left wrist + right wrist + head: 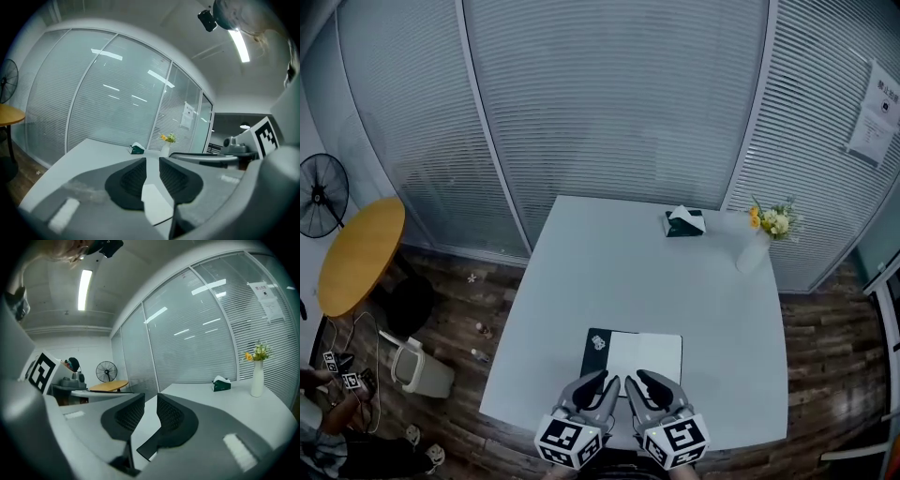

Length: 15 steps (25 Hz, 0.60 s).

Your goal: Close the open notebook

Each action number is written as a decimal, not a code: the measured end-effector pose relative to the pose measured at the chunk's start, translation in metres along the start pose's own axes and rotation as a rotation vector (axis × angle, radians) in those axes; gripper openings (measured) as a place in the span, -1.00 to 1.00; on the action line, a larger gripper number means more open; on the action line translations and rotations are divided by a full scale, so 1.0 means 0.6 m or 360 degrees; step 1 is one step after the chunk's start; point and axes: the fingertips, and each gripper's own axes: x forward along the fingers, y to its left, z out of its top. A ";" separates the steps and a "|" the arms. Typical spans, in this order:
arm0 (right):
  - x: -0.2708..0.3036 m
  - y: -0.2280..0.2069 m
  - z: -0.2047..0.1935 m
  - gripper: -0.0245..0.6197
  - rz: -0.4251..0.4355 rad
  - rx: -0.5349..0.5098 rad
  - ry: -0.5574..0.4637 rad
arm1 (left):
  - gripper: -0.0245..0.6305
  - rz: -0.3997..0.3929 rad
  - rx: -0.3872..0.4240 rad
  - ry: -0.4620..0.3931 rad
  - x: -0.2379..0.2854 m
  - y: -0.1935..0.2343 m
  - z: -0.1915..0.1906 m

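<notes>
Hovering at the near edge of the open notebook (643, 356) on the table (609, 253), the left gripper (607, 380) and right gripper (637, 378) are empty. Both pairs of jaws stand slightly apart.

Two tools (602, 382) (647, 381), two tables (581, 253) (361, 253), one notebook (635, 354), one tissue box (684, 222), one vase (753, 251), one fan (321, 195).

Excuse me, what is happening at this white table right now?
A person holds tongs in each hand above the near side of the white table. The left tongs and the right tongs are side by side at the near edge of the notebook, which lies open with a white page showing. Both have their jaws slightly apart and grip nothing. A tissue box and a vase of flowers stand at the far side.
</notes>
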 end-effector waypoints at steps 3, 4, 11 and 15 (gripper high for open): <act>0.017 -0.010 0.005 -0.69 -0.0071 0.0015 -0.0006 | -0.69 -0.0058 -0.0002 0.0025 0.012 0.017 0.004; 0.023 -0.013 0.005 -0.69 -0.0094 0.0019 -0.0004 | -0.69 -0.0075 -0.0005 0.0034 0.016 0.024 0.005; 0.054 -0.024 -0.005 -0.69 -0.0240 0.0032 0.0038 | -0.69 -0.0184 -0.0015 0.0115 0.032 0.067 0.001; 0.072 -0.031 -0.021 -0.69 -0.0288 0.0045 0.0085 | -0.69 -0.0208 -0.0064 0.0185 0.036 0.092 -0.016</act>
